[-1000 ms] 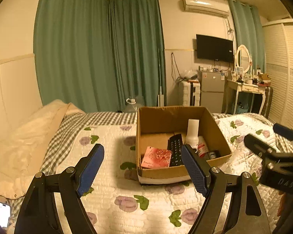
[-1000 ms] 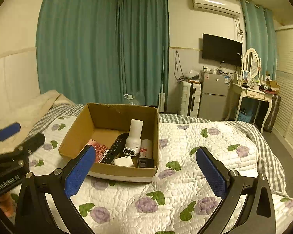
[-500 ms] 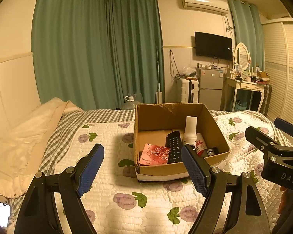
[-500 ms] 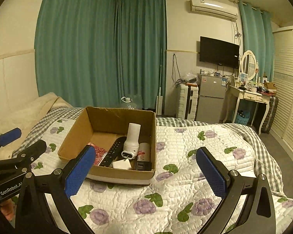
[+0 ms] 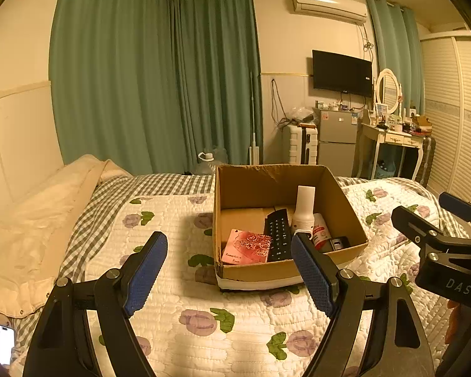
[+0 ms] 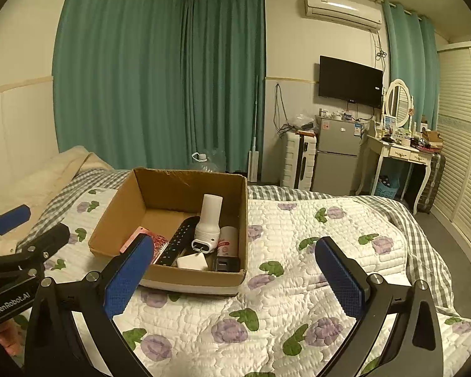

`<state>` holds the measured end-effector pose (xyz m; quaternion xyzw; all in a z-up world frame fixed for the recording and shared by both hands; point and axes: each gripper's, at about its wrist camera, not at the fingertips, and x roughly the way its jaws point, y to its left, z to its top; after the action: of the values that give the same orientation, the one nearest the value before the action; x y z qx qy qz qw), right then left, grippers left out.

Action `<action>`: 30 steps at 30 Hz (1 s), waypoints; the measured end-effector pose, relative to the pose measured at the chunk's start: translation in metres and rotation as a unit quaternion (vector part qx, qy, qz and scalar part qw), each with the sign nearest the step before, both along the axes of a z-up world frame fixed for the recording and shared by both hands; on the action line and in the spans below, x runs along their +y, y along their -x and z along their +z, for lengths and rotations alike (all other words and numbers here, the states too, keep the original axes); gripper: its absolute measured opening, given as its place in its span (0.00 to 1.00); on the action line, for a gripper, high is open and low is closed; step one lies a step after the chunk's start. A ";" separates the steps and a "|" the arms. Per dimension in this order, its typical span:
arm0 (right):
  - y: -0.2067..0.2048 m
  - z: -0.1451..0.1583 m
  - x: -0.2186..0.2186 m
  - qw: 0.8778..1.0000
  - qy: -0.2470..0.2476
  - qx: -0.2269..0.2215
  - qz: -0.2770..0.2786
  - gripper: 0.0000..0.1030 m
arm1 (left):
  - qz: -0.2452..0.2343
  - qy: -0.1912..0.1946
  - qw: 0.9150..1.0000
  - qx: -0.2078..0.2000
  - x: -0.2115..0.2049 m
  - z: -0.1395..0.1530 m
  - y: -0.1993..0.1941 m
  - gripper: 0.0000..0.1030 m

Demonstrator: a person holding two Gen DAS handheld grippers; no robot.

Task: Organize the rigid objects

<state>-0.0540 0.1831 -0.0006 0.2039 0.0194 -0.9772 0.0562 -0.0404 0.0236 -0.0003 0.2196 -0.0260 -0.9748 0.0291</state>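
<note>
Both grippers wide open, empty: left gripper (image 5: 229, 270), right gripper (image 6: 234, 275), above quilt (image 6: 298, 298), short of box (image 6: 169, 188). Box on bed holds remote (image 5: 278, 235), white bottle (image 6: 208, 224), pink card (image 5: 246, 246), small tube (image 6: 228, 242), white block (image 6: 192, 261)

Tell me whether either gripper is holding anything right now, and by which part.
Nothing is held. The left gripper and right gripper are both open and empty above the quilt, short of the cardboard box where the items sit.
</note>
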 end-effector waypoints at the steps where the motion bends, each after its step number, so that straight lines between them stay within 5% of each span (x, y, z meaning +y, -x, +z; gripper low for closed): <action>1: 0.001 -0.001 0.000 1.000 0.001 -0.003 -0.001 1.00 | -0.001 -0.001 1.000 -0.001 0.000 0.001 0.000 0.81; 30: 0.003 -0.005 -0.002 1.000 -0.001 -0.017 -0.002 1.00 | -0.006 -0.002 1.000 0.000 0.001 0.001 -0.002 0.81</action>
<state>-0.0573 0.1806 -0.0060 0.2203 0.0187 -0.9737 0.0544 -0.0386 0.0247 0.0011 0.2193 -0.0255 -0.9750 0.0233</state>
